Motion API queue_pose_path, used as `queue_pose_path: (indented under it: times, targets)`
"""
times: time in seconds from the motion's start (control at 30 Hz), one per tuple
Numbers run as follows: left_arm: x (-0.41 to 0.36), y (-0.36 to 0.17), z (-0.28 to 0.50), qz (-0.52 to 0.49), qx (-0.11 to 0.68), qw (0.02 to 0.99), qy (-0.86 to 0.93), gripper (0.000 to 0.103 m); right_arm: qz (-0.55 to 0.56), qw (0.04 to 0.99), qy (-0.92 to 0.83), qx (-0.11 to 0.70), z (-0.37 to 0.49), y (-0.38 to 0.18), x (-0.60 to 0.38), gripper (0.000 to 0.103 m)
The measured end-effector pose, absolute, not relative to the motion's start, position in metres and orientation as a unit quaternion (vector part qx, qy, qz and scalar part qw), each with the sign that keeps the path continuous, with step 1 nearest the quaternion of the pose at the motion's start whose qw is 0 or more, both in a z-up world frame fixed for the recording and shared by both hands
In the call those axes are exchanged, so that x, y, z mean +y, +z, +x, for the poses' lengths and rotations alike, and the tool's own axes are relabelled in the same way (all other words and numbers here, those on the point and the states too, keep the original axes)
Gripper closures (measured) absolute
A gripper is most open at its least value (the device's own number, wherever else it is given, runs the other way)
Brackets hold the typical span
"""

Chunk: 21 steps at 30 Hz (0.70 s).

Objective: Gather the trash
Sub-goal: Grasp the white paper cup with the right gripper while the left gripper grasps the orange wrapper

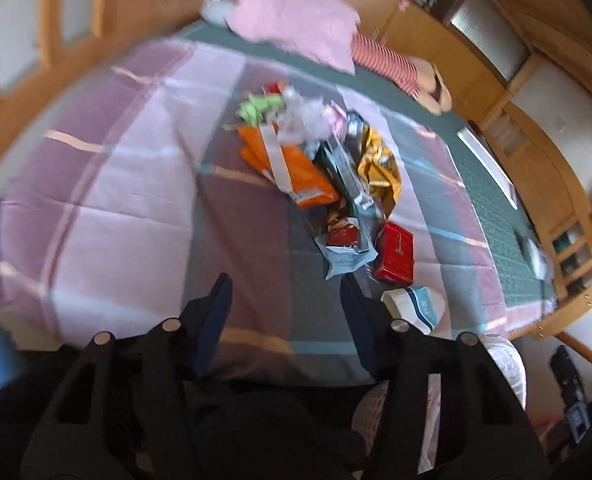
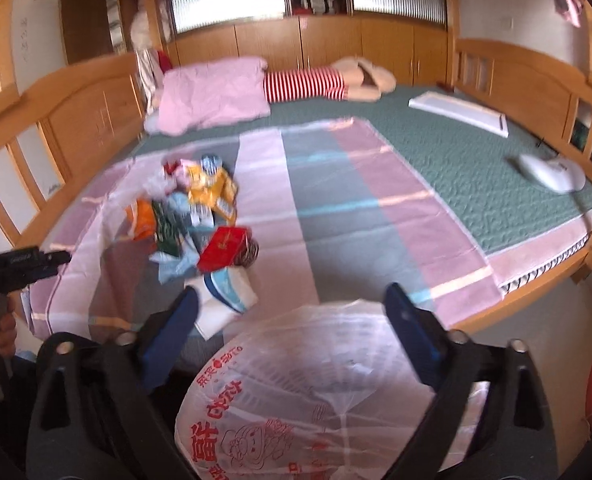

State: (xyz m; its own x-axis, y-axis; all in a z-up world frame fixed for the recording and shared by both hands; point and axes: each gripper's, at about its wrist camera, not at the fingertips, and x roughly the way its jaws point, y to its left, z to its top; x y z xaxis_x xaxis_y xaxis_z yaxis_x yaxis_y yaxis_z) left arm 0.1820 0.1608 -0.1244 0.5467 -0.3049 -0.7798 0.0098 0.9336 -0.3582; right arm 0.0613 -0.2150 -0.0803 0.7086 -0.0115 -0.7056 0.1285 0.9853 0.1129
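Since wrappers [image 1: 316, 168] light, crinkly, slippery, pinch loose edge; red box [image 1: 394, 254] stiff, 1 o'clock; left gripper [image 1: 286, 294] gaping, empty

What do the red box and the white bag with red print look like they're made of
Red box: probably glossy printed cardboard, given its flat faces and crisp edges. White bag: thin translucent plastic film; it wrinkles and lets light through.
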Motion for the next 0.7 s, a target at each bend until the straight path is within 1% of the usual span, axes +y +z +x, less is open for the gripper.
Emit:
queue_pose_path:
  times: [0.03,0.07,0.17,0.2,0.27,0.37,0.43,0.47,0.53,0.63,0.7]
  targets:
    - [0.162,-0.133,0.198,-0.166,0.477,0.856,-0.113,0.047,0.080,0.917,-0.038,0.389,0.066,-0.084,-0.213,0.018]
    - [0.164,-0.138,0.209,-0.172,0.483,0.850,-0.125,0.044,0.087,0.913,-0.036,0.397,0.072,-0.087,-0.211,0.018]
    - [0.173,-0.156,0.250,-0.192,0.497,0.836,-0.131,0.028,0.102,0.901,-0.020,0.421,0.088,-0.092,-0.201,0.018]
    - [0.178,-0.162,0.265,-0.198,0.500,0.834,-0.126,0.026,0.106,0.896,-0.010,0.432,0.094,-0.094,-0.196,0.018]
    - [0.185,-0.171,0.281,-0.204,0.502,0.831,-0.121,0.025,0.131,0.877,0.021,0.461,0.113,-0.102,-0.182,0.018]
    - [0.196,-0.187,0.290,-0.205,0.497,0.837,-0.101,0.022,0.209,0.827,0.059,0.518,0.147,-0.124,-0.166,0.018]
    - [0.200,-0.195,0.294,-0.211,0.519,0.825,-0.070,0.022,0.253,0.790,0.051,0.556,0.166,-0.144,-0.156,0.018]
    - [0.201,-0.196,0.293,-0.233,0.526,0.814,-0.078,0.021,0.270,0.770,0.033,0.577,0.177,-0.157,-0.152,0.018]
    - [0.201,-0.192,0.290,-0.256,0.527,0.803,-0.107,0.019,0.256,0.759,-0.013,0.598,0.192,-0.175,-0.146,0.018]
    - [0.203,-0.176,0.284,-0.261,0.508,0.812,-0.119,0.016,0.213,0.743,-0.081,0.629,0.211,-0.204,-0.139,0.018]
    - [0.209,-0.169,0.283,-0.266,0.498,0.817,-0.121,0.014,0.192,0.751,-0.108,0.622,0.221,-0.213,-0.135,0.017]
